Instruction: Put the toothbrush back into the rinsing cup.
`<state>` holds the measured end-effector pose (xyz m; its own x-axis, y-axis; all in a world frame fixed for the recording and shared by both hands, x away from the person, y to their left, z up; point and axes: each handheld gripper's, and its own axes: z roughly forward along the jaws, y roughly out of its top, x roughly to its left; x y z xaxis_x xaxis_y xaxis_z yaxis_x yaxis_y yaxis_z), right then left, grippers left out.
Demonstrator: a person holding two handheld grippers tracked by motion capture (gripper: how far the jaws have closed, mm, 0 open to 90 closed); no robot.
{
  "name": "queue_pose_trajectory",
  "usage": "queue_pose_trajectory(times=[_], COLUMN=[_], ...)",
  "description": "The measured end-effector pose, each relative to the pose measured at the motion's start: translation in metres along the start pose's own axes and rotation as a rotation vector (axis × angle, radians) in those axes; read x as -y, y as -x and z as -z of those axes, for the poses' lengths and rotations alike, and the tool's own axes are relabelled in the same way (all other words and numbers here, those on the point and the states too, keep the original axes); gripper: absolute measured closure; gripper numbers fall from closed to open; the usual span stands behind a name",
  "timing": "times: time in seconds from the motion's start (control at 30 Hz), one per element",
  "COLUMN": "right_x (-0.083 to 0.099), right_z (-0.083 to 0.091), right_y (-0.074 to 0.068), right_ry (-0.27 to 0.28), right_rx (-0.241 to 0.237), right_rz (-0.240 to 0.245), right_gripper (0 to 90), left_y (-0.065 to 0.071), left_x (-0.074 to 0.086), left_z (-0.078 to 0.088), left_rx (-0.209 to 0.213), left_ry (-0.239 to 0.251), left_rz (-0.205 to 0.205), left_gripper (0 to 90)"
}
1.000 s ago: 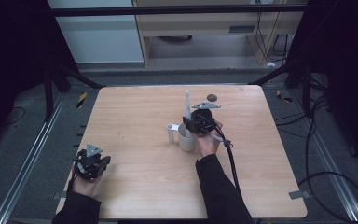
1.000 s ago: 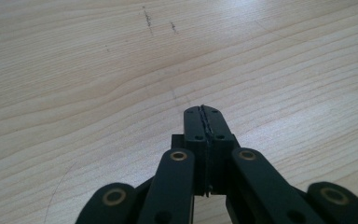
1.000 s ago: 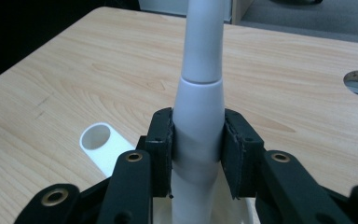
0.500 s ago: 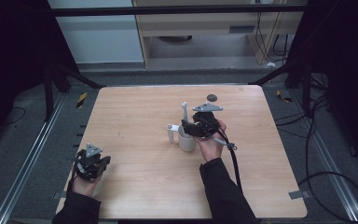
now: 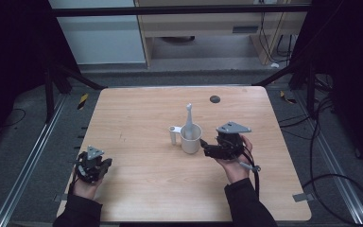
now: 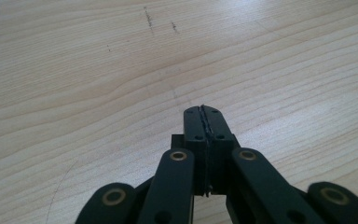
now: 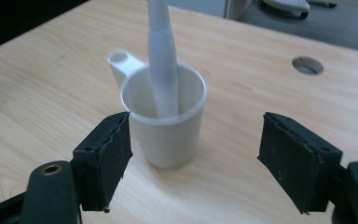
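Right gripper (image 5: pixel 207 150) is sitting just right of the white cup (image 5: pixel 190 138), jaws spread wide and having just been opening; nothing is pinched between the pads (image 7: pixel 103 158) (the cup is standing ahead of them, clear of both). The cup is standing upright near the middle of the table (image 5: pixel 137 113), handle (image 5: pixel 173 134) pointing left in the high view. A white toothbrush-like stick (image 5: pixel 188 119) is leaning inside it, top sticking out above the rim; its head is too small to identify, probably an electric brush. Left gripper (image 5: pixel 100 166) is resting at the table's near-left corner, jaws pressed together on nothing, well apart from the cup.
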<state>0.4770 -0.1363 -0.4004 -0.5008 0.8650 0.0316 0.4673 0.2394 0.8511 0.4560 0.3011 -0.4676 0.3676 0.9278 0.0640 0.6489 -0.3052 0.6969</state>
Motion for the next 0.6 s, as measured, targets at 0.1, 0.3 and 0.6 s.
queue_pose_trajectory(times=[0.1,0.3,0.6], right_x=[0.015,0.041,0.075], right_z=[0.007,0.019,0.035], right_y=[0.009,0.024,0.045], right_ry=[-0.023,-0.066,-0.104], right_rx=[0.017,0.04,0.083], right_rz=[-0.009,-0.041,-0.073], right_gripper=[25.0,25.2,24.4], left_y=[0.0,0.0,-0.002], left_x=[0.0,0.0,0.001], left_z=[0.0,0.0,0.001], left_rx=[-0.002,-0.003,-0.006], left_ry=[0.001,0.001,0.003], left_rz=[-0.001,0.001,0.006], left_gripper=[88.5,88.4,88.3])
